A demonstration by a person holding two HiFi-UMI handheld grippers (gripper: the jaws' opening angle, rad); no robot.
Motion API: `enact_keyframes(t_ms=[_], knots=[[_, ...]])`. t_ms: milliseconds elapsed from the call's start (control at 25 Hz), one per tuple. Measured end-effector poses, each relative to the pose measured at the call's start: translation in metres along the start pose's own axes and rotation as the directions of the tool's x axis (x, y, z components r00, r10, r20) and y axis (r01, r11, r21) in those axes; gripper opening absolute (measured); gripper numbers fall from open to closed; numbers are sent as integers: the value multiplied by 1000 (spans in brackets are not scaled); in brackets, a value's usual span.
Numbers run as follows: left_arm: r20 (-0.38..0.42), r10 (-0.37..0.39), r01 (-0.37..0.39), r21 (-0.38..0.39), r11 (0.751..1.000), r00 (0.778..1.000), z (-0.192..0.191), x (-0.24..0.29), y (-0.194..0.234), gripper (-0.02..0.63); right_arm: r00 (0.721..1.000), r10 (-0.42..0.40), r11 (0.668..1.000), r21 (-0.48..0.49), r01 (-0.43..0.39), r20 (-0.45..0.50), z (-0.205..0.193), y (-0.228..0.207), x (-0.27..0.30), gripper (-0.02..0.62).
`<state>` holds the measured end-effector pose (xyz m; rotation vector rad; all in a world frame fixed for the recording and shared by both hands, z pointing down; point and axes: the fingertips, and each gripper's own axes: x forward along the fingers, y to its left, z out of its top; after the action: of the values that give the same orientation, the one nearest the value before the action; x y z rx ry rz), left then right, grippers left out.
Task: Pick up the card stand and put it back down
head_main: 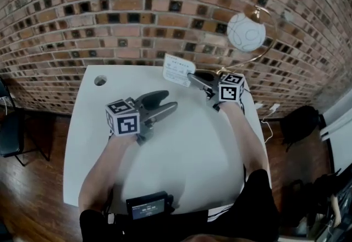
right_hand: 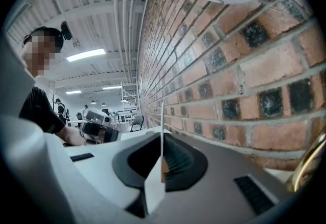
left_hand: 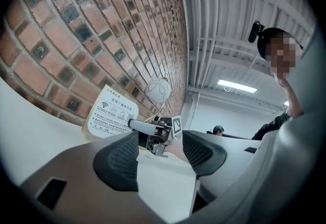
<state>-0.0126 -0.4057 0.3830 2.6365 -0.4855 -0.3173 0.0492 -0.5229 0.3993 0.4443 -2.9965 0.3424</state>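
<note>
The card stand [head_main: 179,69] is a white printed card on a small wooden base, at the back of the white table [head_main: 192,153] near the brick wall. My right gripper [head_main: 193,78] is shut on its right edge. In the right gripper view the card [right_hand: 162,131] shows edge-on, pinched between the dark pads [right_hand: 178,162]. Whether its base touches the table is unclear. My left gripper [head_main: 168,104] hovers open and empty over the table's middle. Its own view looks between the jaws at the card stand [left_hand: 112,113] and the right gripper [left_hand: 153,134].
A lamp with a white globe [head_main: 246,32] on a brass arm stands right behind the card stand. A cable hole [head_main: 100,80] is at the table's back left. A black device [head_main: 147,205] sits at the front edge. A chair [head_main: 11,131] stands left of the table.
</note>
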Motion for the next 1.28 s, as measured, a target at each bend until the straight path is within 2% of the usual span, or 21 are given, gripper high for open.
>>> enact_keyframes(t_ms=[320, 720, 880, 960, 1080, 1280], knots=[[-11, -8, 8, 3, 1000, 1000, -5, 6, -1, 264, 997, 45, 999, -22, -46, -67, -14, -18, 23, 29], [-3, -5, 5, -15, 1000, 1000, -5, 6, 1, 265, 996, 55, 998, -11, -56, -73, -26, -28, 33, 31], [-2, 0, 0, -12, 1000, 1000, -5, 5, 3, 264, 993, -10, 999, -34, 6, -115, -31, -37, 34, 47], [-5, 3, -3, -7, 1000, 1000, -6, 5, 4, 264, 990, -57, 998, -39, 53, -131, -33, -42, 33, 94], [-5, 1, -1, -13, 1000, 1000, -5, 6, 3, 264, 982, -125, 992, -25, 123, -143, -34, -50, 27, 124], [-4, 6, -6, -17, 1000, 1000, -4, 6, 5, 265, 961, -206, 979, -28, 204, -187, -41, -50, 17, 127]])
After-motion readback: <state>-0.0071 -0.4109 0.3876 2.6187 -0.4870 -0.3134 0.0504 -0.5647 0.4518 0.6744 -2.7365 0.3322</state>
